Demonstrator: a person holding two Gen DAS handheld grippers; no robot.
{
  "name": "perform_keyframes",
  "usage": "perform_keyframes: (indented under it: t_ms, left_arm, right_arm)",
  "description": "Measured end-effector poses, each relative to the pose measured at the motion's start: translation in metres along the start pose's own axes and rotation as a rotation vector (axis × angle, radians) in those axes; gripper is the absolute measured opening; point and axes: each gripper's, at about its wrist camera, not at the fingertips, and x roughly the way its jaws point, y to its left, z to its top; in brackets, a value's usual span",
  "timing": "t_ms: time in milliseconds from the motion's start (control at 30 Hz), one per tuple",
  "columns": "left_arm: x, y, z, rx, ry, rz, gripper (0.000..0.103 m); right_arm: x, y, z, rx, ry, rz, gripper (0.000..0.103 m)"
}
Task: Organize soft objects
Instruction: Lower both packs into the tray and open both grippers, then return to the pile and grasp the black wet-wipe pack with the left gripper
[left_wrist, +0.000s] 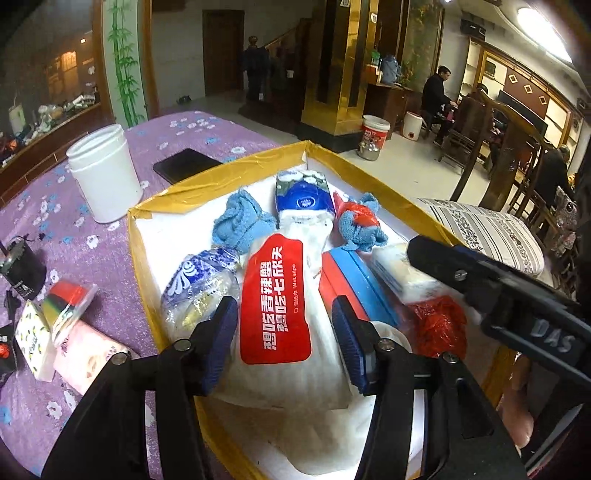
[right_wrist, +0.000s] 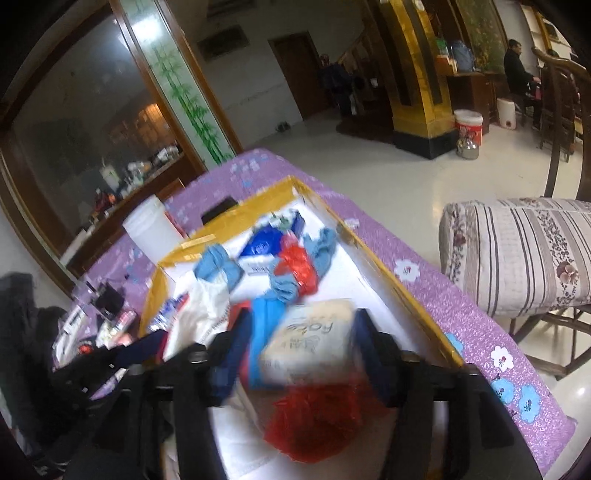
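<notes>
The left gripper hung low over the near end of the yellow-rimmed shallow box, angled forward and down, its two blue-padded fingers spread apart on either side of a white wet-wipe pouch with a red label. The pads stood just beside the pouch's edges, and whether they touched it could not be told; the jaws read as released rather than clenched.

The right gripper reached in from the right side, seen in the left wrist view as a black arm crossing above the box's right part. In its own blurred view its fingers flanked a cream soft tissue pack with printed lettering; the pack filled the gap between them, yet the blur kept a firm grasp from being confirmed. The pack lay tilted, near a crumpled red plastic bag and a blue flat box.

Farther back in the box lay a light blue rolled towel, a blue-and-white plastic packet, and a second blue towel wrapped with red plastic. A clear bag with blue print sat by the left finger.

The box rested on a table covered by a purple flowered cloth, where a white cylindrical jar, a black phone and a pink tissue pack lay outside it.
</notes>
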Motion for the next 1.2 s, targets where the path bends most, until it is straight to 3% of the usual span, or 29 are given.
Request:
perform_keyframes:
  t_ms: [200,367,667,867,933,1100,1200]
  left_arm:
    - [-0.020,0.002,0.007,-0.022,-0.050,0.002,0.052]
    - [-0.036,0.011,0.007,-0.058,-0.033,-0.020,0.052]
    - [-0.073,0.053,-0.015,-0.101,-0.042,0.029,0.052]
    - [-0.108,0.119,-0.034,-0.176,-0.056,0.088,0.053]
    - [-0.118,0.148,-0.039,-0.203,-0.054,0.126,0.062]
    - [-0.130,0.237,-0.050,-0.244,-0.007,0.238,0.073]
    - [-0.114,0.283,-0.051,-0.244,0.053,0.281,0.073]
  right_arm:
    - [-0.025,0.003,0.002,0.005,-0.072,0.024,0.073]
    - [-0.045,0.007,0.001,0.014,-0.109,0.068,0.074]
    - [-0.058,0.062,-0.019,-0.084,-0.086,0.143,0.075]
    - [-0.054,0.111,-0.042,-0.184,-0.032,0.193,0.075]
    - [-0.052,0.128,-0.052,-0.228,-0.013,0.210,0.075]
    - [-0.044,0.159,-0.075,-0.317,0.039,0.244,0.074]
    - [-0.040,0.172,-0.085,-0.357,0.058,0.250,0.074]
